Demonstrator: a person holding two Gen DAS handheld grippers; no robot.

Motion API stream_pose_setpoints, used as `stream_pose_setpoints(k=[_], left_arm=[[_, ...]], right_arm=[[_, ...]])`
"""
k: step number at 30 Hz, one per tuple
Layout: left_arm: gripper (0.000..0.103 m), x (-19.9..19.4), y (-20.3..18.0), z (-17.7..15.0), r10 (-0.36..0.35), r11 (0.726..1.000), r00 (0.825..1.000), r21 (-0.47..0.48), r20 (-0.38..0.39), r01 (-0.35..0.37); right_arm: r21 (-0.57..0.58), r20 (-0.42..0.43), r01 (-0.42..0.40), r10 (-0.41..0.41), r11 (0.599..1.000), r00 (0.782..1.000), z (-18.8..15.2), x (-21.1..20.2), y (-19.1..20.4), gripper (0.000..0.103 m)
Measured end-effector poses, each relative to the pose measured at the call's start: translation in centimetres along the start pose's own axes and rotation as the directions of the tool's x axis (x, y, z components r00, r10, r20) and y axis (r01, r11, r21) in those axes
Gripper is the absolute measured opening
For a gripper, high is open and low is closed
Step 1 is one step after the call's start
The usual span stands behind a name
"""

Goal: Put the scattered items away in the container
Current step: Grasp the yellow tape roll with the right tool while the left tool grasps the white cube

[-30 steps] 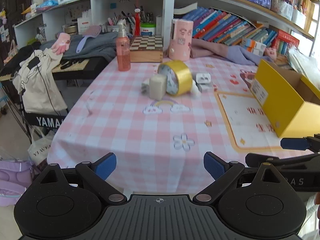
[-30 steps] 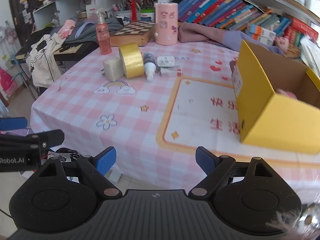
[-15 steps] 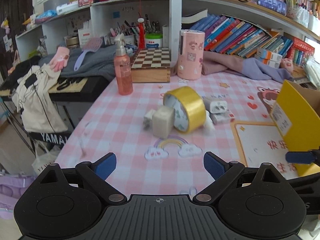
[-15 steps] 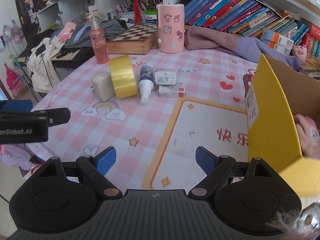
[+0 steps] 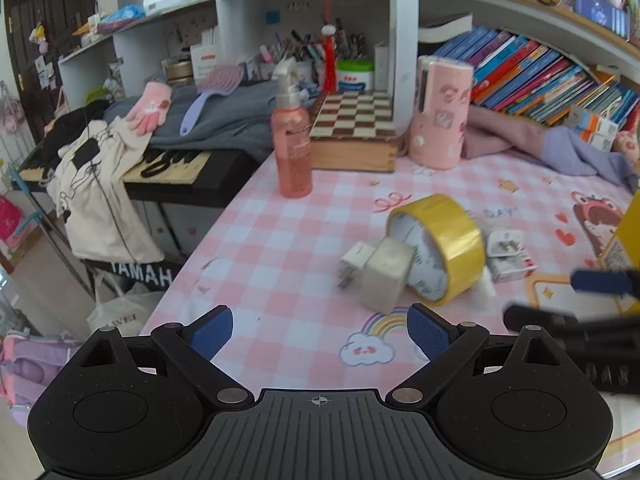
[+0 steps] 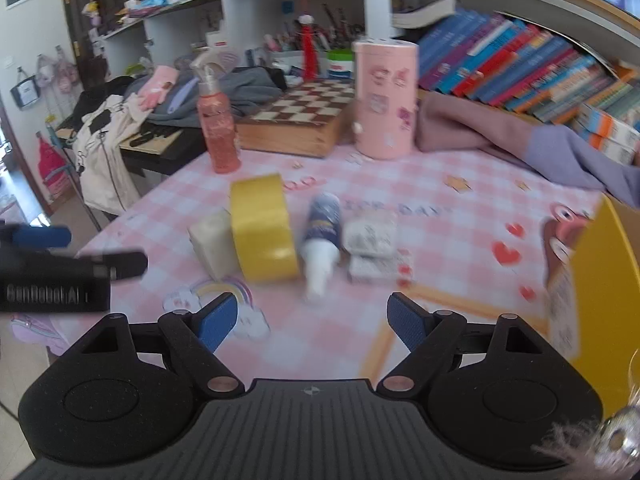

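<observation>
A cluster of loose items lies mid-table: a yellow tape roll [image 5: 440, 248] [image 6: 264, 232] on its edge, a cream block [image 5: 386, 276] [image 6: 214, 246] leaning on it, a white plug [image 5: 354, 262], a second white charger [image 5: 506, 246] [image 6: 370, 232], a small box [image 6: 376, 268] and a blue bottle with a white cap [image 6: 322, 240]. The yellow cardboard box [image 6: 600, 300] [image 5: 628, 232] stands at the right. My left gripper [image 5: 320, 330] hangs open just short of the cream block, holding nothing. My right gripper [image 6: 312, 320] faces the bottle; its jaws are closing slightly with nothing between them.
A pink spray bottle [image 5: 292, 152], a wooden chessboard box [image 5: 354, 136] and a pink cylinder [image 5: 440, 112] stand behind the cluster. Purple cloth [image 6: 540, 148] lies at the back right under bookshelves. The table's left edge drops to a keyboard [image 5: 172, 164] and bags.
Both grippers have moved forward over the table toward the cluster, which now looks larger and closer. The yellow box has slid to the right edge of both views.
</observation>
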State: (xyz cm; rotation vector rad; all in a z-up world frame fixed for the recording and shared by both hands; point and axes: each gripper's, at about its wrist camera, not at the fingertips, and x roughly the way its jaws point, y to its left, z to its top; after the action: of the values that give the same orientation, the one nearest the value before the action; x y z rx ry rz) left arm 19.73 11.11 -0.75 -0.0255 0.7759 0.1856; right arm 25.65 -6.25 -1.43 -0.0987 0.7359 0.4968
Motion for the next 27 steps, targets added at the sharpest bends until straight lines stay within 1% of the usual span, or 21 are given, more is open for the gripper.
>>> stream_pose_setpoints(k=[6,9,10,12,13,17,19,22,27], left_arm=[[0.095,0.9,0.5,-0.3,-0.013,1.000,0.999,-0.010,-0.033,0.012],[0.094,1.5,0.4,-0.3,-0.014,1.000,0.999,0.004,-0.043,0.014],[0.094,1.7,0.4,-0.2,-0.018,1.000,0.999,0.009,-0.044,0.018],[0.092,2.2,0.2,-0.1,-0.023,1.000,0.999,0.020,-0.044,0.024],[0.091,2.4,0.0,0.0,-0.026,0.999,0.999,0.026,-0.044,0.028],[0.086,3.7,-0.8,0.7,-0.031,0.997,0.998,0.063,-0.049,0.034],[0.079,4.5,-1.3,1.0,-0.030,0.996,0.998,0.086,-0.060,0.035],[0.074,5.5,-2.2,1.4,-0.058,0.992,0.996,0.106,-0.067,0.065],[0.073,6.5,-4.0,1.8,-0.104,0.982,0.992,0.153,-0.067,0.113]], right_arm=[[-0.041,-0.003,-0.050,0.050,0.998,0.999,2.7,3.5,1.0,0.077],[-0.060,-0.016,-0.075,0.074,0.995,0.997,3.6,5.2,1.4,0.069],[-0.064,-0.022,-0.082,0.080,0.995,0.997,3.8,5.7,1.5,0.065],[-0.058,-0.033,-0.098,0.096,0.994,0.995,4.3,6.6,1.5,0.051],[-0.052,-0.038,-0.114,0.113,0.992,0.993,4.5,6.8,1.4,0.040],[-0.019,-0.013,-0.137,0.137,0.990,0.991,5.2,6.2,0.6,0.040],[0.014,0.008,-0.149,0.149,0.989,0.989,5.6,5.5,-0.2,0.039],[0.054,0.053,-0.164,0.161,0.985,0.986,6.3,3.9,-1.3,0.039],[0.085,0.115,-0.123,0.112,0.989,0.987,6.4,0.3,-3.3,0.039]])
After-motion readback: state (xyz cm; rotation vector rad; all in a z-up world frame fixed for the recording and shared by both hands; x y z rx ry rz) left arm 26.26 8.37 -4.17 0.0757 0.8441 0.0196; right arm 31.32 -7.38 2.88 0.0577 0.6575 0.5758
